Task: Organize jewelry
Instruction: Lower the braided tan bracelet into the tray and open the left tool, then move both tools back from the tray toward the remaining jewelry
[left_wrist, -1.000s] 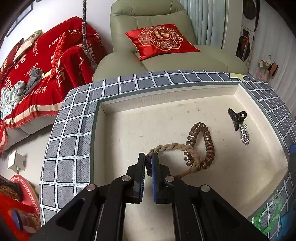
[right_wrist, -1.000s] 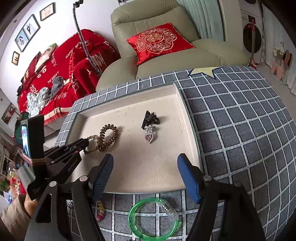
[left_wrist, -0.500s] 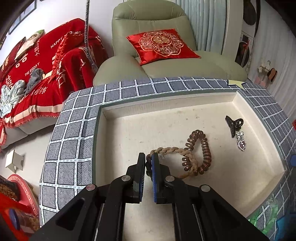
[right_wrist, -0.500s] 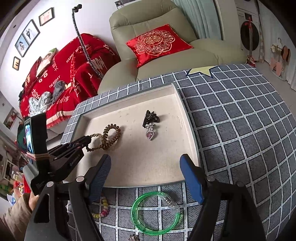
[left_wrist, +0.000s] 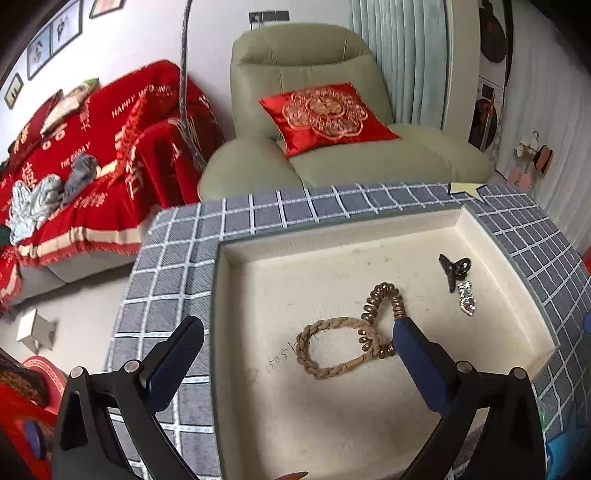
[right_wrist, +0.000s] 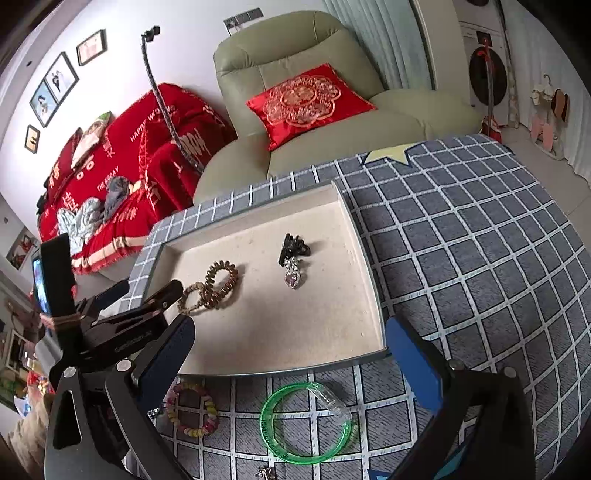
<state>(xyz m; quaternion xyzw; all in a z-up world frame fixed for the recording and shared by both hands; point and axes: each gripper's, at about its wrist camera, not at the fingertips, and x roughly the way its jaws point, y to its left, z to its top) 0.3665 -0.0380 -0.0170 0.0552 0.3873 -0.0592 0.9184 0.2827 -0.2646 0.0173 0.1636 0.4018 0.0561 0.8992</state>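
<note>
A beige tray (left_wrist: 236, 317) (right_wrist: 373, 291) lies on the grey checked tablecloth. In it lie a braided rope bracelet (left_wrist: 332, 349) (right_wrist: 190, 295), a brown coil hair tie (left_wrist: 382, 314) (right_wrist: 221, 284), a black hair claw (left_wrist: 454, 269) (right_wrist: 293, 245) and a crystal pendant (left_wrist: 467, 304) (right_wrist: 293, 277). My left gripper (left_wrist: 295, 354) is open and empty, its fingers either side of the rope bracelet, above it. My right gripper (right_wrist: 288, 354) is open and empty above the tray's near edge. A green bangle (right_wrist: 306, 424) and a pastel bead bracelet (right_wrist: 192, 410) lie on the cloth below it.
The tablecloth (right_wrist: 461, 258) stretches to the right of the tray. A green armchair with a red cushion (left_wrist: 325, 114) stands behind the table, and a red-covered sofa (left_wrist: 74, 166) is at the left. A small metal item (right_wrist: 266, 472) lies at the near edge.
My left gripper, shut on the rope bracelet before, has opened and let it go onto the tray floor. It has drawn back. The right gripper has shifted slightly back.
</note>
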